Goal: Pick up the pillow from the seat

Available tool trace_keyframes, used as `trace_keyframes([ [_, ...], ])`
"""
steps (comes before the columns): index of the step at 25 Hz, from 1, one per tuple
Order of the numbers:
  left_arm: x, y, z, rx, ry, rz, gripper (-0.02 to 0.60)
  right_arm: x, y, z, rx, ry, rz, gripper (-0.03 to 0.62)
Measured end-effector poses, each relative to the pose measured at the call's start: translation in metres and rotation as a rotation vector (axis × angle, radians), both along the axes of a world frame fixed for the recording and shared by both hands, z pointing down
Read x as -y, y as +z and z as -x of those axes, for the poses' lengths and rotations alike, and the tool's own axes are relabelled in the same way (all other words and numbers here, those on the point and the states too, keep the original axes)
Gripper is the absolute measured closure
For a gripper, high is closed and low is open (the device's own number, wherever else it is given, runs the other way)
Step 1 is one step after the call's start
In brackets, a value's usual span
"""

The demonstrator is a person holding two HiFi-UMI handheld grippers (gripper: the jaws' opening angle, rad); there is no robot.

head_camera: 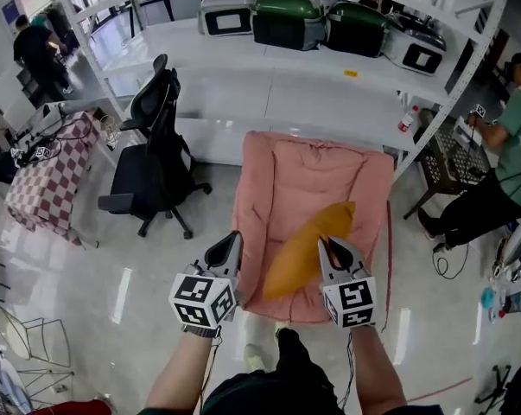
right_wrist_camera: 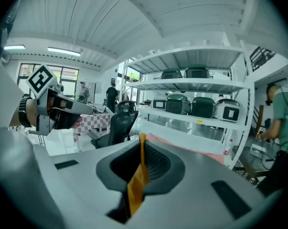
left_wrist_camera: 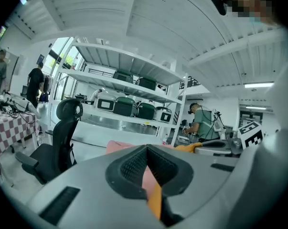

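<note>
The orange pillow (head_camera: 308, 249) hangs over the pink seat (head_camera: 282, 167) — the right gripper (head_camera: 331, 247) has its jaws pinched on the pillow's fabric, and the left gripper (head_camera: 231, 242) has its jaws nearly together on an orange corner.

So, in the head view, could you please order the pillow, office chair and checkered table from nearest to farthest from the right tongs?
1. pillow: held in the right tongs.
2. office chair: off to the left, on the floor.
3. checkered table: far left.

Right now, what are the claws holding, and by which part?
The orange pillow: the right claw pinches its side edge, the left claw a thin strip of its fabric.
</note>
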State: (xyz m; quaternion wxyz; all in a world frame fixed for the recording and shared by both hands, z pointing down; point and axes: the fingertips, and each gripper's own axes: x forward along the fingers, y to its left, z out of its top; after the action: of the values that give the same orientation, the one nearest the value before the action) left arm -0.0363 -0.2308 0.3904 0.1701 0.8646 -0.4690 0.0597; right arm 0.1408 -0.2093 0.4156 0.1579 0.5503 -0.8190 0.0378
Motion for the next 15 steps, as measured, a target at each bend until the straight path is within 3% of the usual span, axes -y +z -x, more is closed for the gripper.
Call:
trace_keyframes([
  [15,-0.022,-0.101,0.001,-0.009,0.032,-0.103,0.581,-0.024,-0.131,-0.024,0.017,0.098,-0.211,0.582],
])
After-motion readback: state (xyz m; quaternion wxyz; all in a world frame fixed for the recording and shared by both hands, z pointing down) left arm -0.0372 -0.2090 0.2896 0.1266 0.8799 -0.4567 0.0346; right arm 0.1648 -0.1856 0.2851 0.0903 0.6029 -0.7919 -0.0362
